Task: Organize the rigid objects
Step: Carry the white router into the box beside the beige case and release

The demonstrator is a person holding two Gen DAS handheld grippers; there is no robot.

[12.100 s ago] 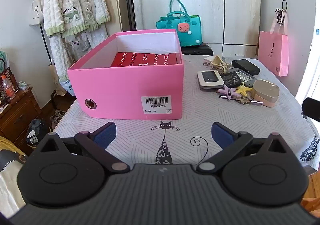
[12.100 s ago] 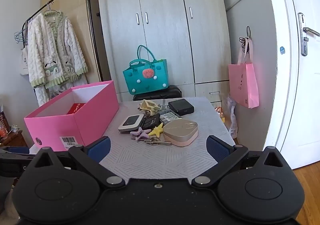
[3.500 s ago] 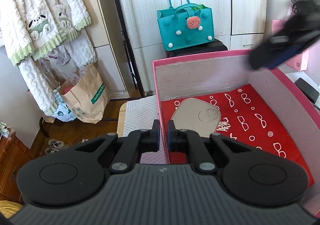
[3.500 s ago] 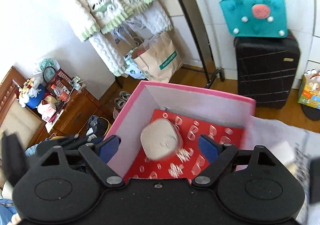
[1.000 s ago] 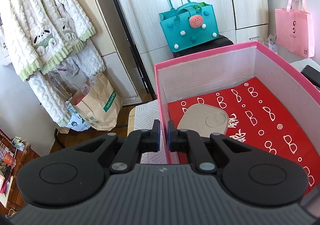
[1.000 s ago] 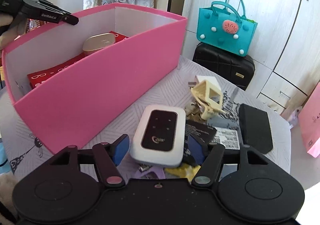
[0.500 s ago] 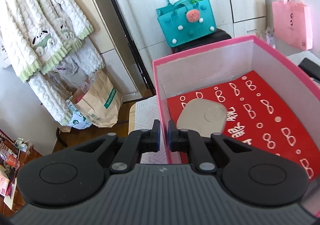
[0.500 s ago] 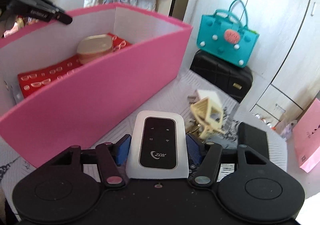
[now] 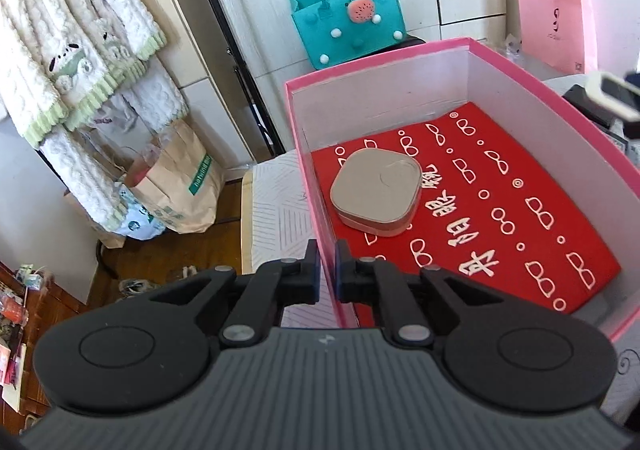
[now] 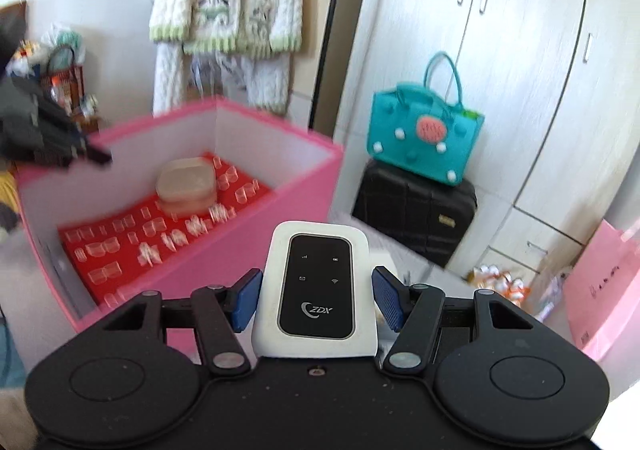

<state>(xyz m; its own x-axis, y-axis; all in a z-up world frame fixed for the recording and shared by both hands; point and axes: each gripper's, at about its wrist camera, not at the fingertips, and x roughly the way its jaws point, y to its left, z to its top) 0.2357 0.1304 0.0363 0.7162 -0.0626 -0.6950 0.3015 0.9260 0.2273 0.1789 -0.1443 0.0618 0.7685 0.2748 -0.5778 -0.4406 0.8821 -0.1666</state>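
My left gripper (image 9: 327, 262) is shut on the near left wall of the pink box (image 9: 316, 186). The box has a red patterned sheet (image 9: 500, 210) on its floor and a beige rounded case (image 9: 376, 192) lying on it. My right gripper (image 10: 318, 290) is shut on a white pocket router (image 10: 316, 286) with a black face, held in the air to the right of the pink box (image 10: 256, 246). The router also shows at the right edge of the left wrist view (image 9: 614, 94). The beige case shows in the right wrist view (image 10: 186, 180) too.
A teal bag (image 10: 424, 130) sits on a black suitcase (image 10: 416, 218) by the wardrobe. A pink paper bag (image 9: 556, 26) hangs at the right. A white fluffy robe (image 9: 76, 50) hangs at the left above a brown paper bag (image 9: 188, 186).
My right gripper has closed on the white router, lifted it off the table and carried it up and towards the pink box. My left gripper keeps its hold on the box wall.
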